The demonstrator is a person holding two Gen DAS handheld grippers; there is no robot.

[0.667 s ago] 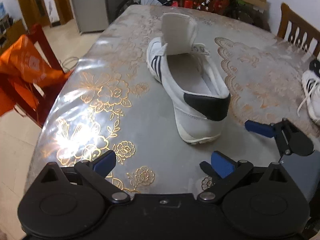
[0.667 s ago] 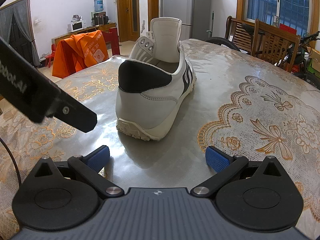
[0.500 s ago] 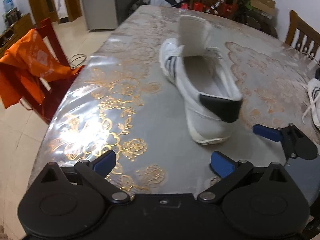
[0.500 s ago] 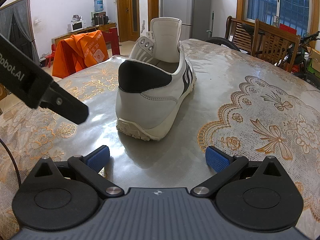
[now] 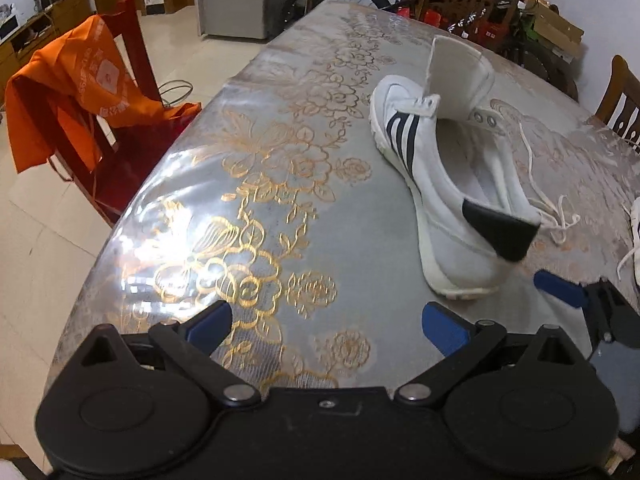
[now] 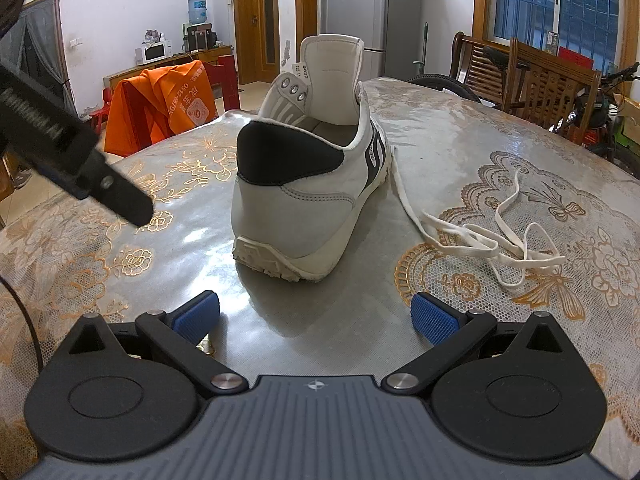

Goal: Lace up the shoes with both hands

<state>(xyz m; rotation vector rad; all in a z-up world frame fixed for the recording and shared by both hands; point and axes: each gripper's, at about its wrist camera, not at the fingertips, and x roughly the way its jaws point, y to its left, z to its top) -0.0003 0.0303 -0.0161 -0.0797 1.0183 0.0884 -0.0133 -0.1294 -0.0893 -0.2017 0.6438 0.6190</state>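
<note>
Newly in view since the earlier frames, a loose white shoelace lies in a tangle on the worktop, just beside the white sneaker, on that shoe's right as the right wrist camera sees it. That sneaker stands upright near the middle of the worktop, heel toward both cameras, tongue raised, its eyelets bare. One end of the lace runs close along the sole; whether it touches is hard to tell. Left tongs hang over the gold-flowered cloth on the near left of the heel, jaws spread wide and holding nothing. Right tongs sit low behind the heel, also spread wide and empty. An orange cloth drapes a red chair beside the worktop.
</note>
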